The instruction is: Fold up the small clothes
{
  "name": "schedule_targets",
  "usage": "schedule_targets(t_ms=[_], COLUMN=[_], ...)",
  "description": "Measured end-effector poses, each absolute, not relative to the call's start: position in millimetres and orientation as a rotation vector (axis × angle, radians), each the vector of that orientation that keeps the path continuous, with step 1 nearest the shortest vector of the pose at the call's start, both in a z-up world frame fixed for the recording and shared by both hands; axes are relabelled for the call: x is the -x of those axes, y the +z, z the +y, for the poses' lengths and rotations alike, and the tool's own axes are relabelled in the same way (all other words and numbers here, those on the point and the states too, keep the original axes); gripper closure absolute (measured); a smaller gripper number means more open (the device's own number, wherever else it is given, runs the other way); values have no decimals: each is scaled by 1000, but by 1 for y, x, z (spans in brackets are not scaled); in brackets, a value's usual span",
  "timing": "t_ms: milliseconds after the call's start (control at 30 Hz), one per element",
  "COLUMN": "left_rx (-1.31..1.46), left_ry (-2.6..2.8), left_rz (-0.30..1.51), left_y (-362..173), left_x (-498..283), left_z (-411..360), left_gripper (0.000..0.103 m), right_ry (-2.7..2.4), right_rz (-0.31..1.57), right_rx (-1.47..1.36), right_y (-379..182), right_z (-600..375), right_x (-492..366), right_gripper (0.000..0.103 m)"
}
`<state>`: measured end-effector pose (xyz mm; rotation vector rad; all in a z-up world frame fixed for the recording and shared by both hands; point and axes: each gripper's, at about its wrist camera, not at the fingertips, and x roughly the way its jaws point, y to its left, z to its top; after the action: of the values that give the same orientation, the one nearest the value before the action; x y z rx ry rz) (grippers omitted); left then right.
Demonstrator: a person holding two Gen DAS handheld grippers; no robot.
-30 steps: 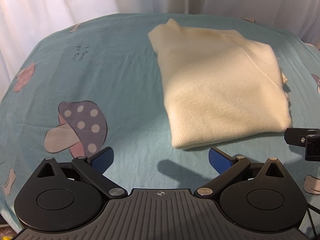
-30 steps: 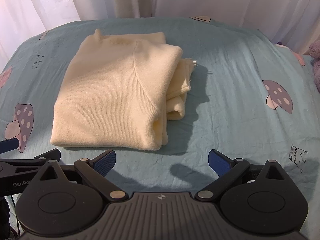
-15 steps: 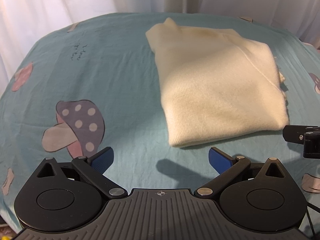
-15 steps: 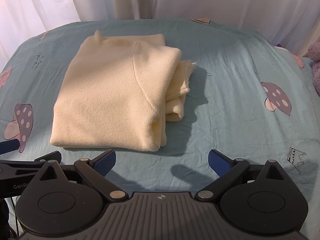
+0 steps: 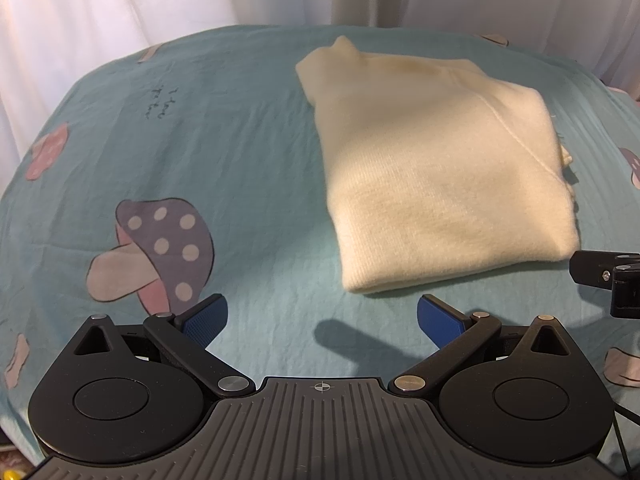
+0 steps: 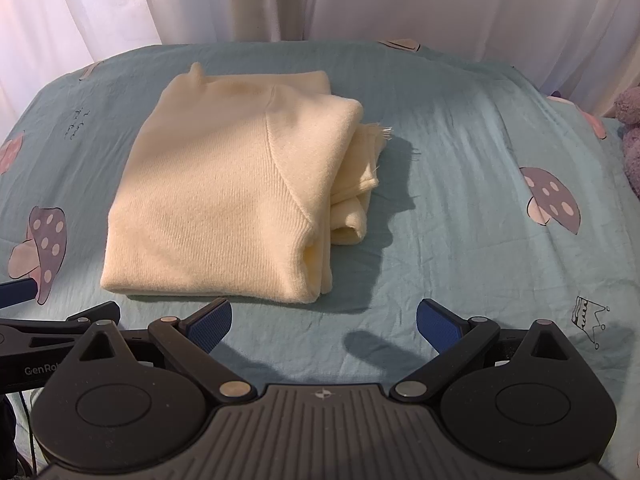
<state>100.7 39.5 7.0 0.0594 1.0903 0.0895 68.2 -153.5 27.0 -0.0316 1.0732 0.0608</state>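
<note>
Folded sweater (image 6: 224,204) lies flat on bed sheet (image 6: 460,184), its loose layered edges on right. Left gripper (image 5: 322,316) near side, sweater ahead and right of it, apart; mushroom print (image 5: 160,252) on sheet just ahead to left. Right gripper (image 6: 324,320) near side, just short of sweater's near edge. Left gripper sits left of right gripper. Curtain (image 6: 360,0) hangs behind bed's far edge. Plush toy (image 6: 632,128) at far right edge.

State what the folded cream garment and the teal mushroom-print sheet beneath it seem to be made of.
Folded cream garment: likely a soft knit, wool or acrylic; fine ribbing, fuzzy matte surface, thick rounded folds.
Teal mushroom-print sheet: probably thin woven cotton or a blend; matte, finely creased, flat printed motifs.
</note>
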Motion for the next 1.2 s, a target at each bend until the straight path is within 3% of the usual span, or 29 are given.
schedule_targets(t_ms=[1200], left_rx=[-39], left_ry=[77], left_rz=[1093], left_y=[7], left_x=[-100], left_z=[39], left_gripper=[0], right_ry=[56], right_rz=[1058], right_rx=[49], right_y=[31], right_z=[-151], right_x=[-67], right_gripper=[4])
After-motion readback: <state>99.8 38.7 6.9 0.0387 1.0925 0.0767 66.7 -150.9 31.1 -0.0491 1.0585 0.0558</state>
